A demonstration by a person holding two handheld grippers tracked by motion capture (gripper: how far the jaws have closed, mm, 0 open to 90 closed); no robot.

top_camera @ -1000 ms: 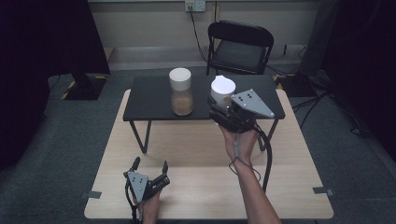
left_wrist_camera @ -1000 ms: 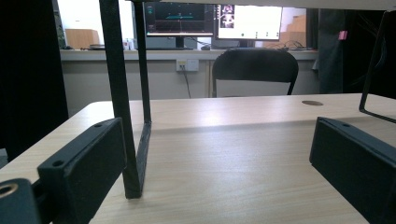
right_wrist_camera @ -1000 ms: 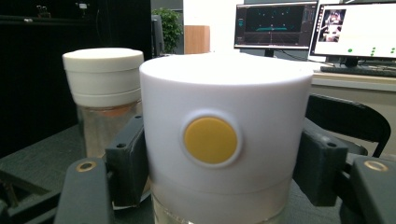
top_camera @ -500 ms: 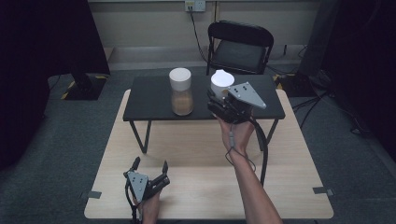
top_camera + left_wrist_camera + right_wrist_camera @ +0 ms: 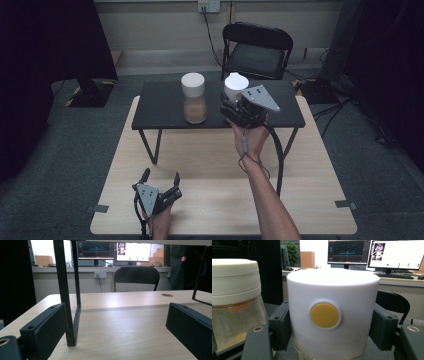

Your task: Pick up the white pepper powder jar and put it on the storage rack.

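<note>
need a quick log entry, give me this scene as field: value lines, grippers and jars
right gripper: shut on white-lidded jar, at the black shelf
jar lid: white, round yellow button facing the right gripper view
second jar: upright on the black shelf, white lid, sandy contents
left gripper: open, holding nothing, low over the wooden table

From above I see my right gripper [image 5: 236, 102] clamped on a white-lidded jar [image 5: 236, 84] over the black shelf [image 5: 160, 107], just right of a second jar [image 5: 194, 97] standing there. My left gripper [image 5: 160, 181] rests low on the wooden table [image 5: 310, 170], jaws spread apart with nothing between them.
</note>
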